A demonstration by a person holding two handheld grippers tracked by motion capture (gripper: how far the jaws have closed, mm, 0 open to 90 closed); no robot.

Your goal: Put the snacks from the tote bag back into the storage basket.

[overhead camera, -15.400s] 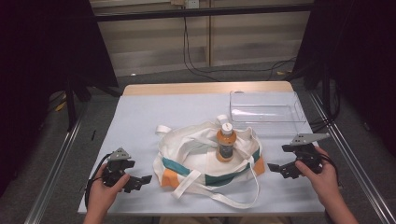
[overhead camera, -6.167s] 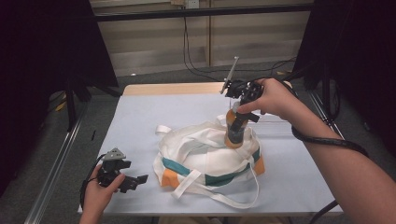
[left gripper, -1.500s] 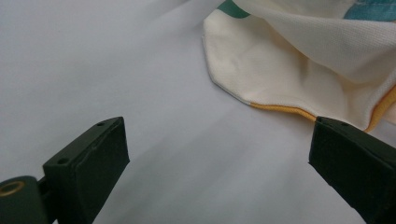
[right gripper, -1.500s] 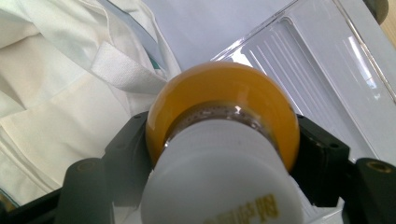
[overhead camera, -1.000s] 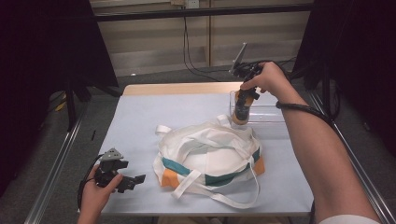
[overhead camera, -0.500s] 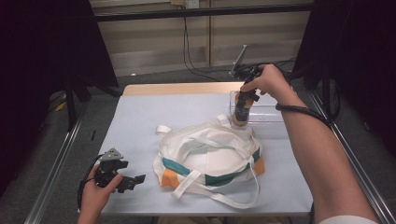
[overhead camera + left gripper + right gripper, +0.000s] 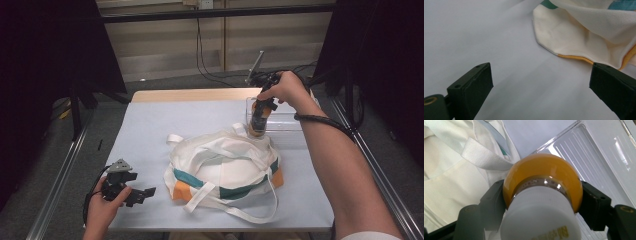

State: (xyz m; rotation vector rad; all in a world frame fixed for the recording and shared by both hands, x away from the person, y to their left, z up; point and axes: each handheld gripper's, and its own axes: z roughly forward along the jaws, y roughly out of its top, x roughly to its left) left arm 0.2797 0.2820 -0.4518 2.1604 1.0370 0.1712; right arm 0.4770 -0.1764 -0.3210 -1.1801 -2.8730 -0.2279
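Right gripper [image 7: 258, 116] points downward, jaws clamped on the shoulders of an orange bottle [image 7: 543, 173] with a white cap [image 7: 541, 216]. The bottle hangs upright at the near left corner of the clear plastic tray [image 7: 290, 121], at the table's one o'clock, just beyond the cream tote bag [image 7: 225, 167] lying at centre. Left gripper [image 7: 142, 192] rests at seven o'clock on the grey tabletop [image 7: 474, 32], jaws wide apart and empty, the bag's hem at its two o'clock.
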